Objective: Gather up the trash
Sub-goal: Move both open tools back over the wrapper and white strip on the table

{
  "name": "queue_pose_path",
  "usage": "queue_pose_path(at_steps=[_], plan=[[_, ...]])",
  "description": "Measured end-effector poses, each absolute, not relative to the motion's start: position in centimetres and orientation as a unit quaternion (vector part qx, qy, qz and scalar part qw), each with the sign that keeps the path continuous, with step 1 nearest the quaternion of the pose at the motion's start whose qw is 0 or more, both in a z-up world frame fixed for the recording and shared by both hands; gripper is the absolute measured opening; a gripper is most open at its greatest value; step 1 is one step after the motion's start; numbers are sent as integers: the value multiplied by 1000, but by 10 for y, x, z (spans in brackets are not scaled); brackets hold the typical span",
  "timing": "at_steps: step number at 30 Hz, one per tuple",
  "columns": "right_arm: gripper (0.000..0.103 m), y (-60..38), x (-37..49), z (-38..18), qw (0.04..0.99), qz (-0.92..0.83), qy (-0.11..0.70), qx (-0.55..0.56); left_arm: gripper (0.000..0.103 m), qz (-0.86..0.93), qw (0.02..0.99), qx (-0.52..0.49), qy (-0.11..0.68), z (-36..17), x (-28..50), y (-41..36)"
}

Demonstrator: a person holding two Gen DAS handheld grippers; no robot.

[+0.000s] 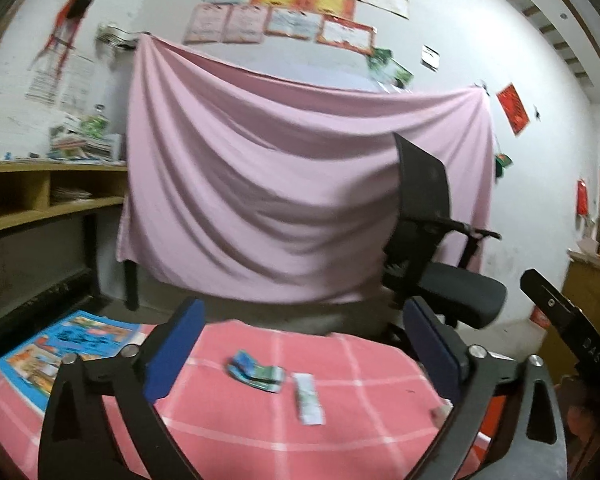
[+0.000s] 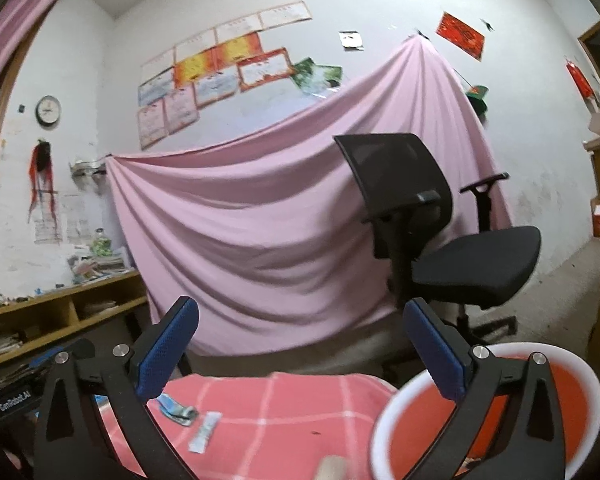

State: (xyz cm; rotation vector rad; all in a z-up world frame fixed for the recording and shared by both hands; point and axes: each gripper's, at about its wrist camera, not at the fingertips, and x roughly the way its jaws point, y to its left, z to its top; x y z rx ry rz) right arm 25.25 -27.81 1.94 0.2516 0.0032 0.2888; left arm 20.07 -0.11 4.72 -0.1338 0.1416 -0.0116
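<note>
A crumpled blue-green wrapper (image 1: 254, 372) and a flat white sachet (image 1: 308, 398) lie on the pink checked tablecloth (image 1: 360, 420). My left gripper (image 1: 300, 344) is open and empty, held above and just short of them. In the right wrist view the wrapper (image 2: 176, 410) and sachet (image 2: 205, 436) lie at the lower left. A red bin with a white rim (image 2: 496, 412) stands at the table's right. My right gripper (image 2: 300, 348) is open and empty, its right finger over the bin. A small beige object (image 2: 332, 468) sits blurred at the bottom edge.
A colourful blue booklet (image 1: 60, 356) lies on the table's left. A black office chair (image 2: 440, 240) stands beyond the table before a hanging pink sheet (image 1: 280, 192). Wooden shelves (image 1: 40, 196) run along the left wall. The other gripper's arm (image 1: 568, 320) shows at right.
</note>
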Motion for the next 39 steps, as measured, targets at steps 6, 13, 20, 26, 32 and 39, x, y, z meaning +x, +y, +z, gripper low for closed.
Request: queue_pose_path(at_steps=[6,13,20,26,32,39], plan=[[103,-244,250,19,983,158,-16,95,100,26,995,-82,50,40,195,32],[103,-215,254,12,983,174,-6,63,100,51,994,-85,49,33,198,56],[103,-191,259,6,981,191,16,31,100,66,994,-63,55,28,204,68],[103,-180,266,0,980,194,41,12,100,70,994,-48,64,22,213,72],[103,-170,288,-11,973,201,111,2,100,78,990,-28,117,12,236,73],[75,-149,322,-32,944,231,235,-22,99,54,977,-34,202,-9,270,77]])
